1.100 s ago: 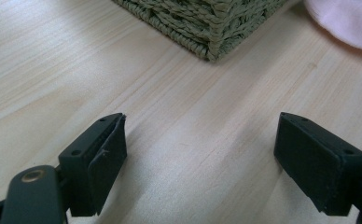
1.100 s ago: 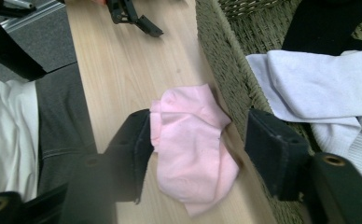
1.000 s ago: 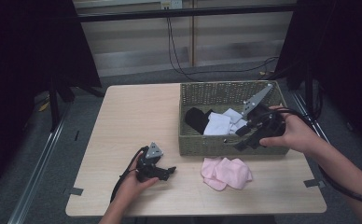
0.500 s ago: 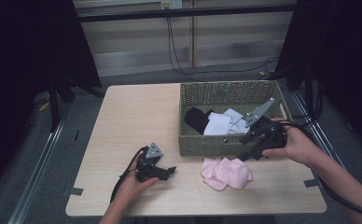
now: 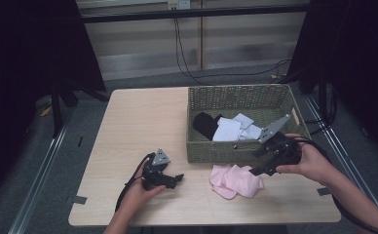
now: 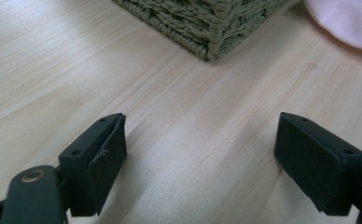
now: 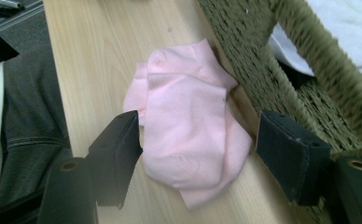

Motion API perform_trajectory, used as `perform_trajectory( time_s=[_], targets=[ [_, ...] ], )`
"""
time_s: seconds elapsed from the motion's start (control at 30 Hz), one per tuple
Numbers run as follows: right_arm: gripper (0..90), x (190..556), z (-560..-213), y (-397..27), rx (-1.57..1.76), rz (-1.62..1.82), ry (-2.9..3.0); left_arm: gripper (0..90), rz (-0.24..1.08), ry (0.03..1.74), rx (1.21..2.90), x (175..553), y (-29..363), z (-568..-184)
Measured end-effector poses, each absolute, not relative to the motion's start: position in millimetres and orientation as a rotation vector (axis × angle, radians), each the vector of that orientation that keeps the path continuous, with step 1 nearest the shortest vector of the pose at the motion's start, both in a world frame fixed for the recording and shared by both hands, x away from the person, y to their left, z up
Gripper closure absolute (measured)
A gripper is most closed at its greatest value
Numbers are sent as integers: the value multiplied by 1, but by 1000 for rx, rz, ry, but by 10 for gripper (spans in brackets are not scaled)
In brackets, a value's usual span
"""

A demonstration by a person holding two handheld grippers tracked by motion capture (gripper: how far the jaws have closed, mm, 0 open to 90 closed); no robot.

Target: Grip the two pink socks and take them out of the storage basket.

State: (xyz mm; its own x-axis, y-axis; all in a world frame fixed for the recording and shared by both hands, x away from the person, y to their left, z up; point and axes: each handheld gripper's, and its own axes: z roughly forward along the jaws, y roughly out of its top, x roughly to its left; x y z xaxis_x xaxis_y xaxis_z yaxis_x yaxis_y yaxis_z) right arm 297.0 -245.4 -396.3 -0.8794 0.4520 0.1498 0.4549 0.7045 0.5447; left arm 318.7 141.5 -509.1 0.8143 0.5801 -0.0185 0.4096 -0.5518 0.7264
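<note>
Desk (image 5: 143,122): pale wood grain, carrying a woven basket on its right half and a pink cloth near the front edge.
Basket (image 5: 240,151): olive-green wicker, rectangular, standing upright; near corner seen in the left gripper view (image 6: 212,32), side wall along the right of the right gripper view (image 7: 263,70).
Basket contents: white folded cloths (image 5: 233,129) in the middle, a black cloth (image 5: 205,124) at the left end, touching the white ones.
Pink cloth (image 5: 236,179): crumpled flat on the desk, just in front of the basket's front wall, touching or nearly touching it; in the right gripper view (image 7: 188,135) lying between the two jaws and beyond them; a corner at the top right of the left gripper view (image 6: 344,23).
Left tool (image 5: 175,179): held in the left hand (image 5: 138,192) low over the desk's front left part, pointing right toward the pink cloth; jaws spread wide, nothing between them but bare wood; well apart from the basket corner ahead.
Right tool (image 5: 257,165): held in the right hand (image 5: 309,163) at the basket's front right corner, angled down and left; jaws wide apart, empty, hovering over the pink cloth's right edge; grey plate on top raised over the basket rim.
Contact with cloth: cannot tell whether the right jaws touch it.
Cables: black, trailing from each tool toward the person.
</note>
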Motion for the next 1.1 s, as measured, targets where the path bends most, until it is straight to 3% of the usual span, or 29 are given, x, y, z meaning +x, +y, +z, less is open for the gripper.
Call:
perform_trajectory(
  time_s=[1.1],
  targets=[
    [260,276,-491,-261,-832,-1016,-2943,166,287,727,2231,318,141,-509]
  ],
)
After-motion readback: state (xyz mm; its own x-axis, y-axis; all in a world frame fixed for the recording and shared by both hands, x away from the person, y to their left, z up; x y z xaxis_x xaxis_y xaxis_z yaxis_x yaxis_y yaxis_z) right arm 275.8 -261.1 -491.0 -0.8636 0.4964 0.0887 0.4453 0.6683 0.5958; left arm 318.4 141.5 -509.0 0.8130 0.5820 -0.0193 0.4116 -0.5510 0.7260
